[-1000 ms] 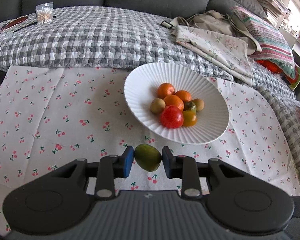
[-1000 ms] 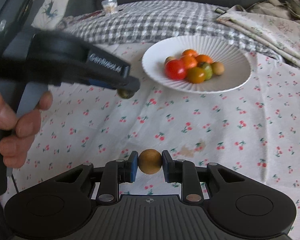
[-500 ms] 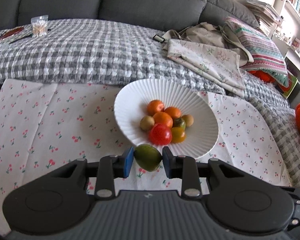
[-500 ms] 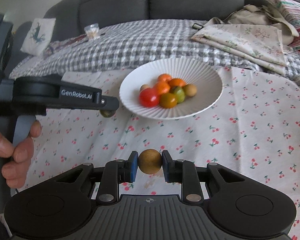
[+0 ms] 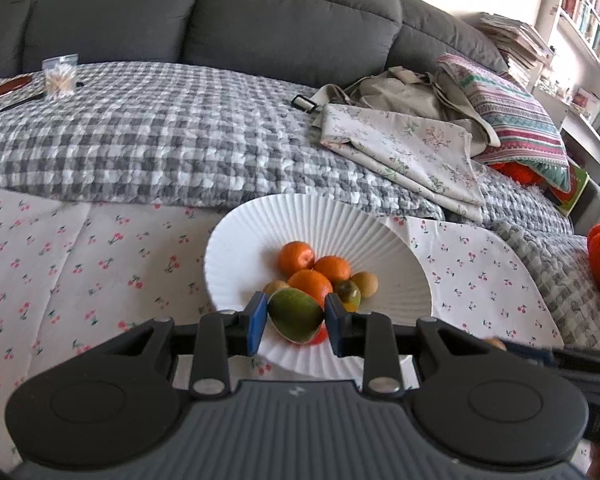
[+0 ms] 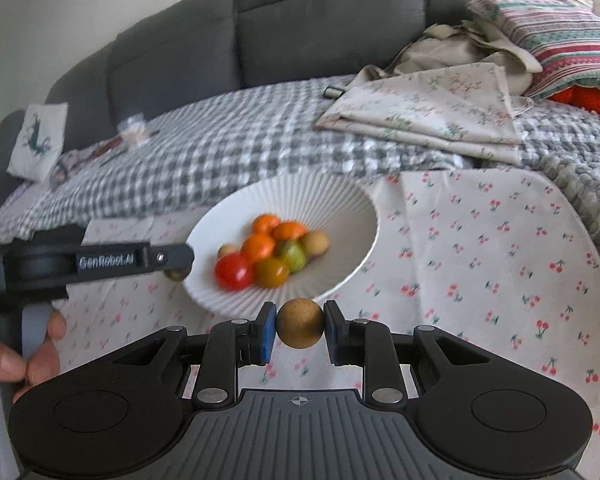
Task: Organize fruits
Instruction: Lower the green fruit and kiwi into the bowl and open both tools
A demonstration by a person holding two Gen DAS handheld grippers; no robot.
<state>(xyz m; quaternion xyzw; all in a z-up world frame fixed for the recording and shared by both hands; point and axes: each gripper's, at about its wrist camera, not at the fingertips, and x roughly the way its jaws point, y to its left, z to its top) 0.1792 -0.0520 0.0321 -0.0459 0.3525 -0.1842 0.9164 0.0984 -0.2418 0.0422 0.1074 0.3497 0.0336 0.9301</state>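
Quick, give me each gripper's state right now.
Left gripper: shut on the green-and-orange oval fruit.
Right gripper: shut on the round brown fruit.

The green mango [image 5: 296,314] in the left gripper [image 5: 296,322] covers most of the red tomato [image 5: 320,336] in the white plate [image 5: 236,248]. In the right wrist view the fruits are blurred, and the left gripper [image 6: 176,268] hides nearly all of its fruit. The hand [image 6: 16,360] is cut by the left edge.
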